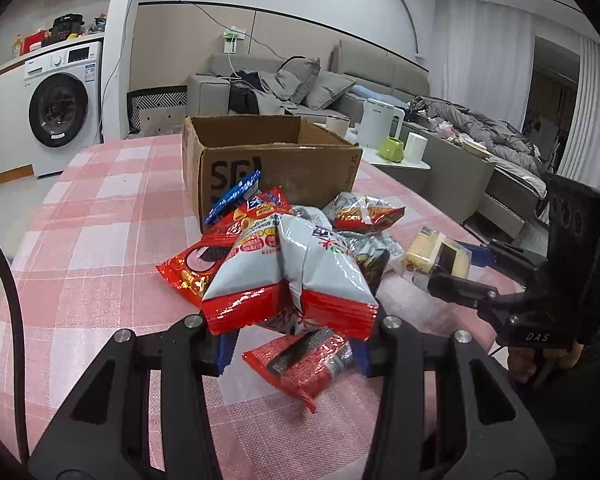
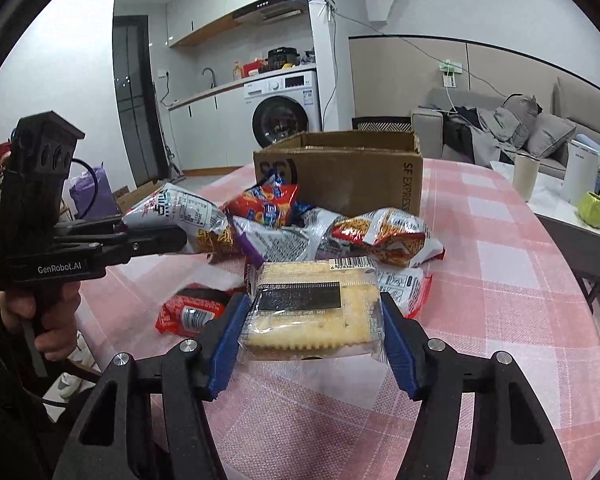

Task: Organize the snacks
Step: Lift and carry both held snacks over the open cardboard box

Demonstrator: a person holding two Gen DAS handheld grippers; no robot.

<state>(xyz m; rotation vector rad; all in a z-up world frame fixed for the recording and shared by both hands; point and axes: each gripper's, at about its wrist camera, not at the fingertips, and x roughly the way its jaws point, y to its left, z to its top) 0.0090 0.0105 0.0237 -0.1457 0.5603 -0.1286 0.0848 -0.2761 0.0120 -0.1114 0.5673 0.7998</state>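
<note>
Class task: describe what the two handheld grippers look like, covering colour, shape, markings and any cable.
Both are black pistol-grip tools with angular linkage arms, silver pivot bolts and blue-padded jaws. The left gripper carries white "GenRobot.AI" lettering on its side, a tall black block on top with three round recesses, and a black cable looping behind. The right gripper shows "DAS" lettering and a small green light on its block.
</note>
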